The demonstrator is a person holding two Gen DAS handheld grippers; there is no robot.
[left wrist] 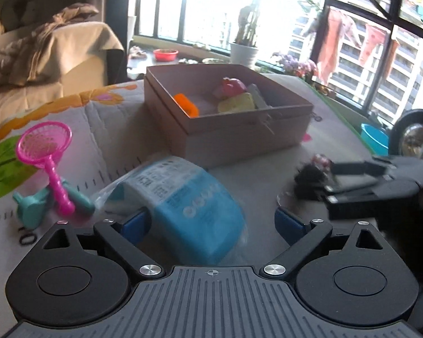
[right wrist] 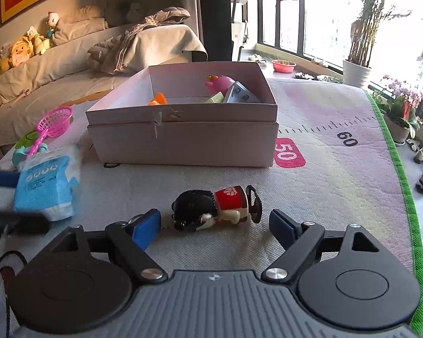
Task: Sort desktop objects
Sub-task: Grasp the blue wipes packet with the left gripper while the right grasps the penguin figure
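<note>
A blue tissue pack [left wrist: 183,200] lies on the mat between the pads of my open left gripper [left wrist: 211,222]; it also shows in the right wrist view [right wrist: 46,183]. A small doll keychain with black hair and a red top [right wrist: 214,209] lies on its side between the pads of my open right gripper [right wrist: 214,225]; in the left wrist view it is blurred [left wrist: 313,174] beside the right gripper's fingers [left wrist: 352,181]. An open cardboard box [right wrist: 183,140] behind holds a pink toy [right wrist: 220,83], an orange piece [right wrist: 158,99] and other items.
A pink toy net [left wrist: 46,152] lies across a teal toy [left wrist: 33,205] at the left of the mat. A black hair tie [left wrist: 28,238] lies near it. The mat's green edge [right wrist: 392,152] runs along the right, with flower pots [right wrist: 400,112] beyond. A sofa [right wrist: 70,64] stands behind.
</note>
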